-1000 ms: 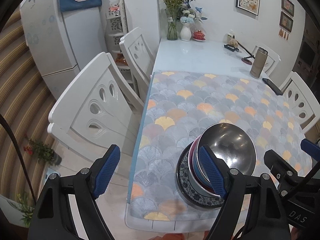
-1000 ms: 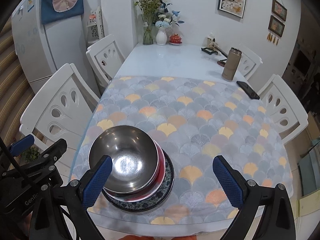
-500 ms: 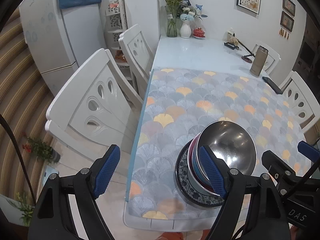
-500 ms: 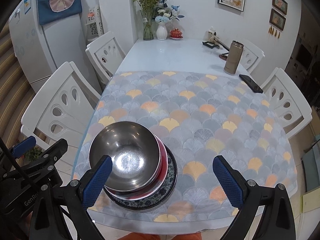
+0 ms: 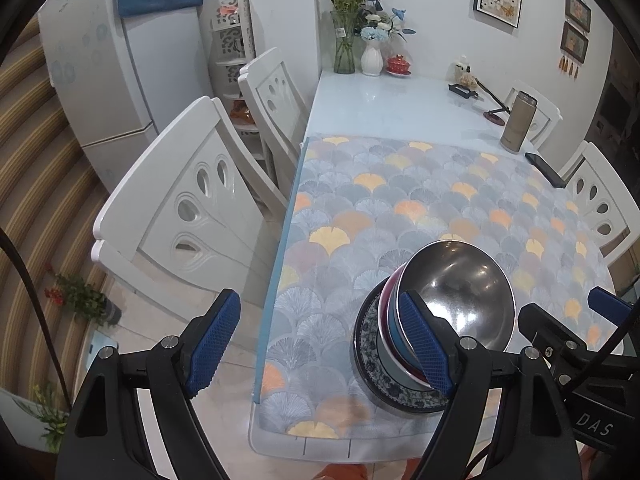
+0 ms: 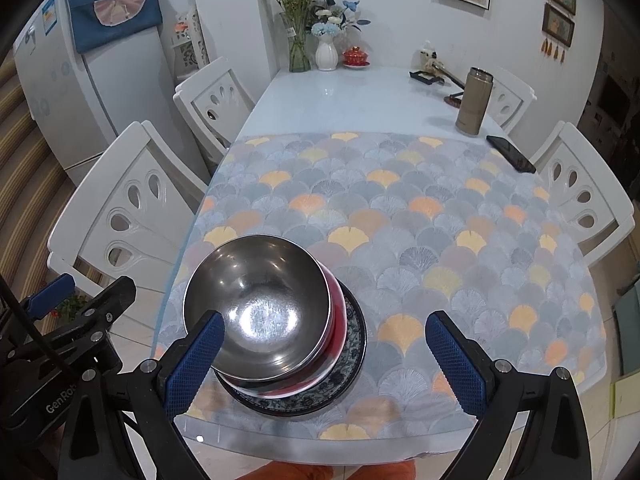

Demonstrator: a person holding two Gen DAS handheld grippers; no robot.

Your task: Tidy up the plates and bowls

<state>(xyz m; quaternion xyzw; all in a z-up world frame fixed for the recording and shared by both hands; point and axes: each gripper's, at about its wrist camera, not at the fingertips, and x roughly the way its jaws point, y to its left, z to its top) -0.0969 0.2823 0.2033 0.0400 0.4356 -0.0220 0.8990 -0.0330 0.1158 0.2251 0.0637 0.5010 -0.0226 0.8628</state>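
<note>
A steel bowl tops a stack near the table's front edge: under it a red bowl and a blue-patterned plate. In the left wrist view the steel bowl sits on a blue bowl, a red rim and the plate. My left gripper is open and empty, held above the table's front left edge, its right finger in front of the stack. My right gripper is open and empty, held above the stack's right side.
A scallop-patterned mat covers the near half of the white table. A tan flask, a black phone, flower vases and a red cup stand at the back. White chairs flank both sides; a fridge is left.
Both grippers have pulled back and risen a little from the stack, staying open. The stack has not moved.
</note>
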